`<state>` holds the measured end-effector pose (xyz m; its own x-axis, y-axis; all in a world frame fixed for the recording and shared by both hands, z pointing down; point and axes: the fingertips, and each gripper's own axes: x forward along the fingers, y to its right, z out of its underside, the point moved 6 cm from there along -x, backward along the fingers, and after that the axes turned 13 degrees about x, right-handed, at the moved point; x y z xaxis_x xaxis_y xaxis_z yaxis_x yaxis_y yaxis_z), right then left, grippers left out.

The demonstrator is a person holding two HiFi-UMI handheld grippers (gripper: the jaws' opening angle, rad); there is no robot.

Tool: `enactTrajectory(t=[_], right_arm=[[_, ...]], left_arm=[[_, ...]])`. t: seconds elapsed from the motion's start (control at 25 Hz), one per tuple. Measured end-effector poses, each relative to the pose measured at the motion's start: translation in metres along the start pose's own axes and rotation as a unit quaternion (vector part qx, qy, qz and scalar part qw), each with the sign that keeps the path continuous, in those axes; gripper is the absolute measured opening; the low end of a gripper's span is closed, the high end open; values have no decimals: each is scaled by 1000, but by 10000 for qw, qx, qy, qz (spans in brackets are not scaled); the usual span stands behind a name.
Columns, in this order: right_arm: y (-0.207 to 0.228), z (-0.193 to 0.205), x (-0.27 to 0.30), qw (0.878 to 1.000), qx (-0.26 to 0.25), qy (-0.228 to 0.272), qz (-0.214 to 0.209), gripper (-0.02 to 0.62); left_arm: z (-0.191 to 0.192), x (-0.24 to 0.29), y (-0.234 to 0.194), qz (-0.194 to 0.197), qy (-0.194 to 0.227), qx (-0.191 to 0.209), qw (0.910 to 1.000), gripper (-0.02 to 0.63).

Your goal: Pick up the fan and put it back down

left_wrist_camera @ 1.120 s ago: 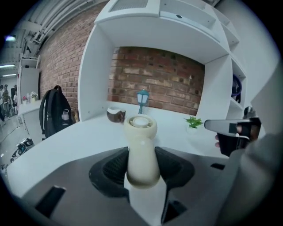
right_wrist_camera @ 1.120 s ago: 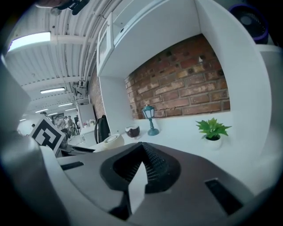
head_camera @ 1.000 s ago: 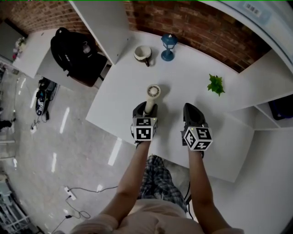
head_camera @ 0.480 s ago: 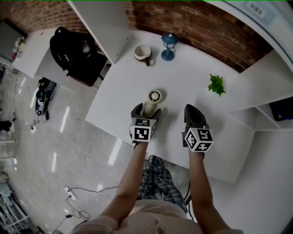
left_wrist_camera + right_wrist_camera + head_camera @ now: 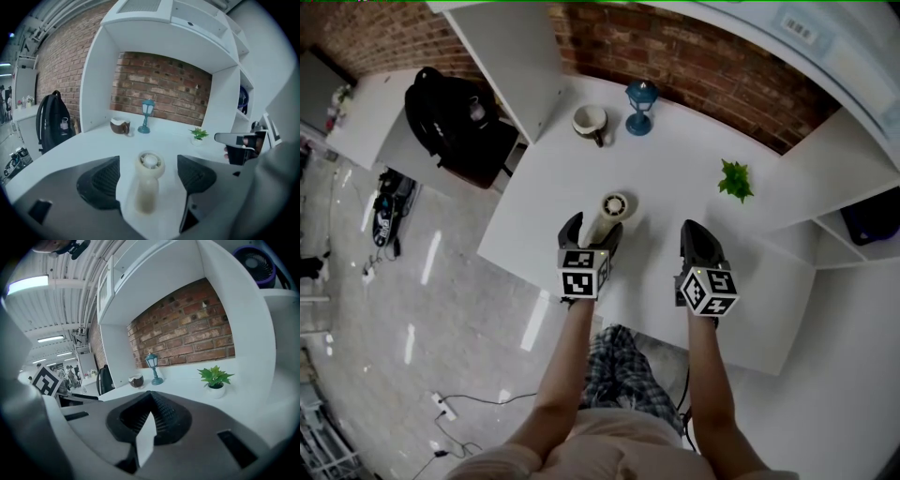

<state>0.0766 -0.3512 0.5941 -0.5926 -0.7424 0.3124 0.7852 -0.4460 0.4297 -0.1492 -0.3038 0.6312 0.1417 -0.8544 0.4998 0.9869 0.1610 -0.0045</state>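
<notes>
A cream hand-held fan point(image 5: 609, 212) stands upright on the white table point(image 5: 675, 169), its round head on top. My left gripper point(image 5: 592, 229) straddles its handle with both pads clear of it; its jaws have just been opening. In the left gripper view the fan point(image 5: 149, 173) stands in the gap between the two black pads point(image 5: 102, 180), touching neither. My right gripper point(image 5: 695, 236) hovers over the table to the right of the fan, shut with nothing in it. In the right gripper view its pads point(image 5: 161, 416) meet.
At the back of the table are a brown-and-white cup point(image 5: 590, 120), a blue lantern point(image 5: 640, 101) and a small potted plant point(image 5: 735, 178). White shelf walls flank the table. A black backpack point(image 5: 450, 112) sits at the left. The table's front edge lies just under my grippers.
The left jaws have spread apart and let go of the fan's handle. The left gripper has lifted slightly. The right gripper has stayed put.
</notes>
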Motion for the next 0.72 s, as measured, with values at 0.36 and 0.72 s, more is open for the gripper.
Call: enactTrajectory(t=[0.36, 0.72], right_arm=[[-12, -51, -47, 9980, -85, 619, 84, 15], [-22, -101, -121, 9887, -172, 1476, 202, 15]], left_arm=[[-76, -45, -5, 322, 906, -21, 9954, 259], [-131, -104, 3, 454, 1918, 540, 9789, 99]])
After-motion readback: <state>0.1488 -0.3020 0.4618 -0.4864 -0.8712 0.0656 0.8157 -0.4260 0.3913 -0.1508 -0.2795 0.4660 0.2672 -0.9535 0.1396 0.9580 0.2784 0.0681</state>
